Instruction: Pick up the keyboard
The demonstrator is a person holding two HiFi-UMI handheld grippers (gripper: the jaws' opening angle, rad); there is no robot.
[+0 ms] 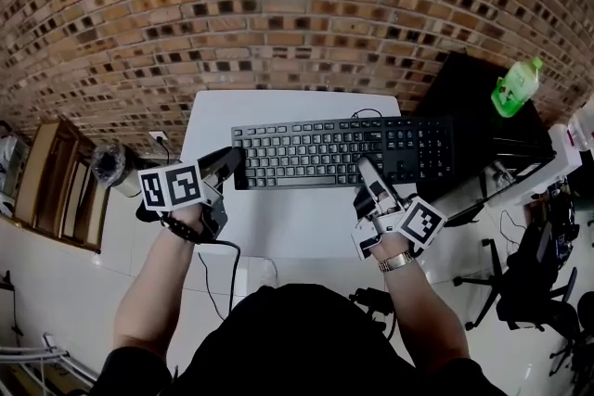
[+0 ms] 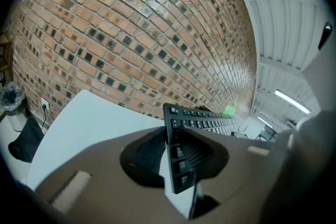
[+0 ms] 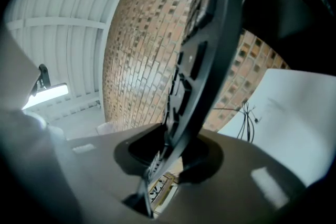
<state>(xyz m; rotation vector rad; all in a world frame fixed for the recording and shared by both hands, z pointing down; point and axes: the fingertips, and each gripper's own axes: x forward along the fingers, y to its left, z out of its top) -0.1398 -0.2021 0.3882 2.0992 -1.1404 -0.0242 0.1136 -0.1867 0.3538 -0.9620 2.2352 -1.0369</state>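
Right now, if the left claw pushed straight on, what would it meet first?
The keyboard: the left claw is clamped on its end. Past the keyboard, depth is unclear.

white table point(image 1: 288, 223), black cable point(image 1: 368, 113) on it

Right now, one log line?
keyboard: held above table | left claw: shut on left end | right claw: shut on front edge

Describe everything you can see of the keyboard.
The keyboard is a black, full-size plastic board with a number pad at its right end and a thin black cable leaving its far edge. It lies roughly level, keys up, seemingly raised above the white table. The left gripper is shut on its left end, the right gripper on its near edge.
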